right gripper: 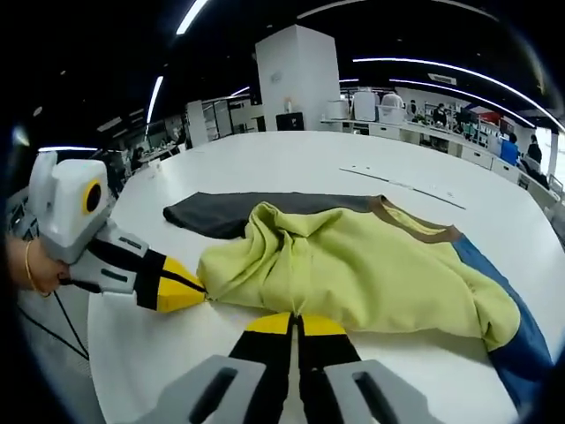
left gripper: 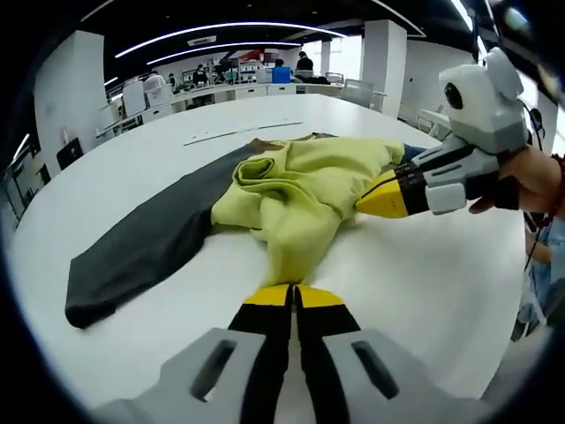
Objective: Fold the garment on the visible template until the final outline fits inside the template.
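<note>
left gripper (left gripper: 294, 296) clamped on garment (left gripper: 305, 190) hem — right gripper (right gripper: 296, 323) clamped too

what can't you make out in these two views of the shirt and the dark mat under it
- Dark template: its far part is covered by the yellow-green garment in both views.
- Garment's blue panel: right gripper view, cut off at the rim.
- Cloth inside the closed left gripper and right gripper: hidden by the jaw tips.
</note>
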